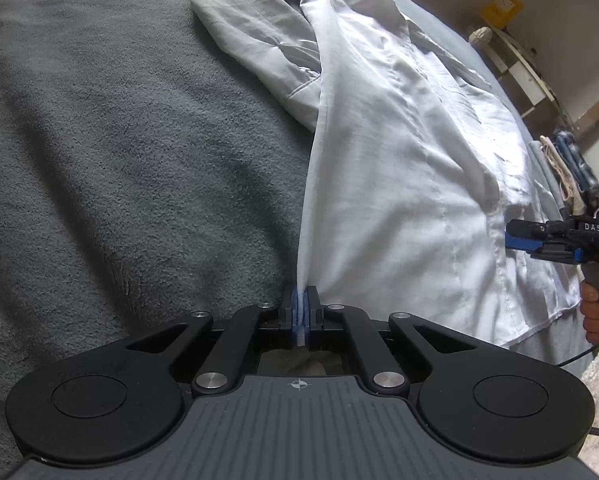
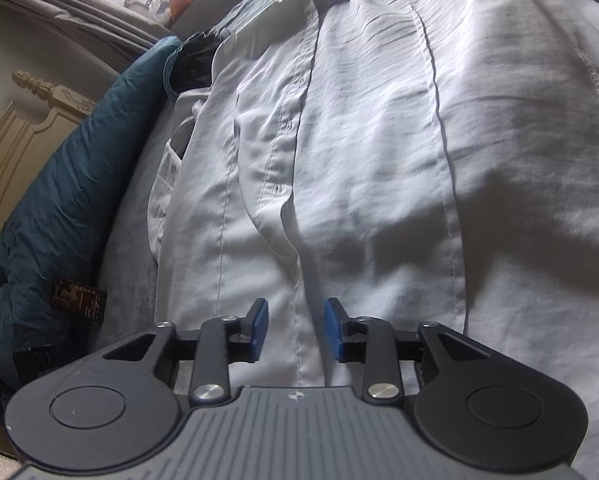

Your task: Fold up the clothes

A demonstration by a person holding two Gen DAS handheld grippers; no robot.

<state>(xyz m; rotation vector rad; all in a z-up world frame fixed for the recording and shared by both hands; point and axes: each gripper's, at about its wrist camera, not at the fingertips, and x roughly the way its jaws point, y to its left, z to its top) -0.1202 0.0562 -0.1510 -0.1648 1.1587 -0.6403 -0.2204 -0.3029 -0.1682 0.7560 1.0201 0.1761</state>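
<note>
Evidently the thin, limp white button-up shirt is lying spread on the grey fleece blanket, draping lightly from its side edge where the left gripper is pinching, while the right gripper is hovering spread over the placket, gripping nothing.

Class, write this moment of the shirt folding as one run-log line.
task: fold clothes | left gripper: shut on white shirt edge | right gripper: open above shirt, holding nothing | surface: grey blanket

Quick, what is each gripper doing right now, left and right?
Left gripper: shut on the edge of the white button-up cotton shirt.
Right gripper: open above the shirt's button placket, holding nothing.
</note>
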